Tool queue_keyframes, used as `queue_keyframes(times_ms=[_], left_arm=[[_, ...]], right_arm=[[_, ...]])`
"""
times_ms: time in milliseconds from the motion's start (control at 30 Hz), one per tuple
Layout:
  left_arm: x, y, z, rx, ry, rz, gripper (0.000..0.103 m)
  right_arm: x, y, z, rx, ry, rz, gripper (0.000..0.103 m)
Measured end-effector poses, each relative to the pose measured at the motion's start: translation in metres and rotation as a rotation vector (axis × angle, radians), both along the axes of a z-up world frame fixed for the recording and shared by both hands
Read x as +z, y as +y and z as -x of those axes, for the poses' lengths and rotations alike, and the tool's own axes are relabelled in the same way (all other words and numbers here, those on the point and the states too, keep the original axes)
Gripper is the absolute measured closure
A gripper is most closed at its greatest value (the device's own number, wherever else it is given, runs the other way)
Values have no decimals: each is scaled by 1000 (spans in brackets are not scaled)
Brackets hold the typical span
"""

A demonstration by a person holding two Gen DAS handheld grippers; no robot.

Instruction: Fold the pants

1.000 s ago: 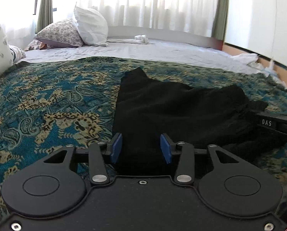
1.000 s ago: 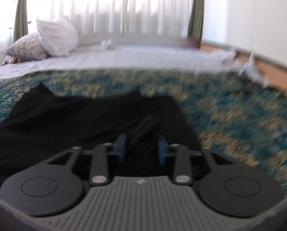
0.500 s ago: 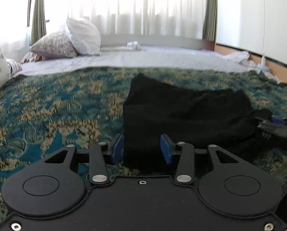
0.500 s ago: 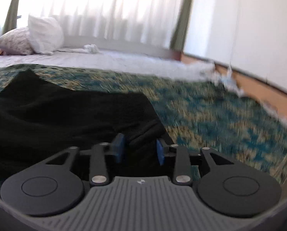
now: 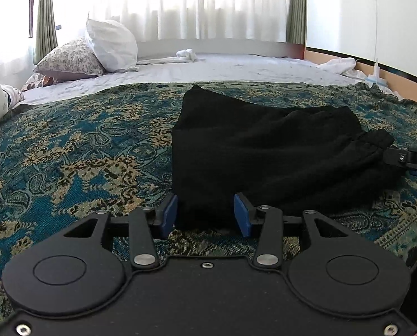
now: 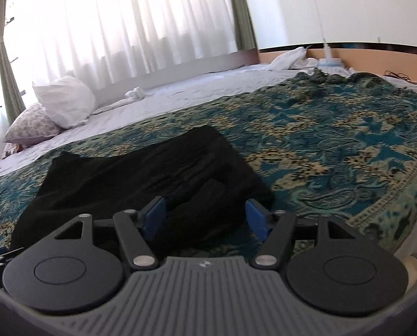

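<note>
Both tongs parted, left tongs [image 5: 205, 214], right tongs [image 6: 205, 215], folded pants [image 5: 264, 151] lying crosswise

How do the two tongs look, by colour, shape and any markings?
The left tongs have a plain black body, two round black discs, silver screws and blue finger pads. The right tongs have the same black discs and blue pads, but a grey ribbed body with a small logo. No cables or sleeves show.

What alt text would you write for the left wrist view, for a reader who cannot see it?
Folded black pants lie on a teal patterned bedspread, with the open left gripper at their near edge. The right gripper shows at the pants' right side; pillows and curtains are behind.
</note>
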State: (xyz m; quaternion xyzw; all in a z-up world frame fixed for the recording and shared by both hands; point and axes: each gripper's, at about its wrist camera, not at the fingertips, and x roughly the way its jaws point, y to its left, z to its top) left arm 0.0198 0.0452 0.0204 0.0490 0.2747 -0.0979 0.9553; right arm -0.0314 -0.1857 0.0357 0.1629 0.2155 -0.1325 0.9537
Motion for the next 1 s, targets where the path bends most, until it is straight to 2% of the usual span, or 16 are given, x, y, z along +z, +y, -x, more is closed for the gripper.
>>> queue_keyframes(times_ms=[100, 267, 333, 400, 500, 667, 700, 767, 900, 1000], left_arm=[[0, -1, 1, 4, 0, -1, 60], [-1, -1, 0, 7, 4, 3, 60], [3, 0, -2, -2, 6, -7, 60], [14, 3, -6, -9, -12, -4, 60], [39, 7, -23, -13, -74, 2, 61], [65, -3, -83, -61, -105, 17, 61], [64, -9, -97, -81, -102, 0, 66], [59, -23, -127, -105, -95, -35, 80], [37, -46, -182, -131, -36, -92, 81], [9, -49, -219, -55, 40, -165, 87]], right_arm=[[-1, 3, -13, 0, 17, -23, 26], [-5, -4, -42, -22, 42, -142, 26], [-4, -6, -56, -41, 53, -165, 31], [-2, -6, -69, -75, 86, -152, 45], [7, -2, -73, -97, 105, -100, 49], [6, 13, -56, -105, 123, 25, 48], [4, 15, -52, -104, 117, 41, 48], [4, 20, -46, -105, 101, 79, 48], [5, 25, -42, -83, 66, 154, 48], [3, 23, -42, -73, 60, 157, 48]])
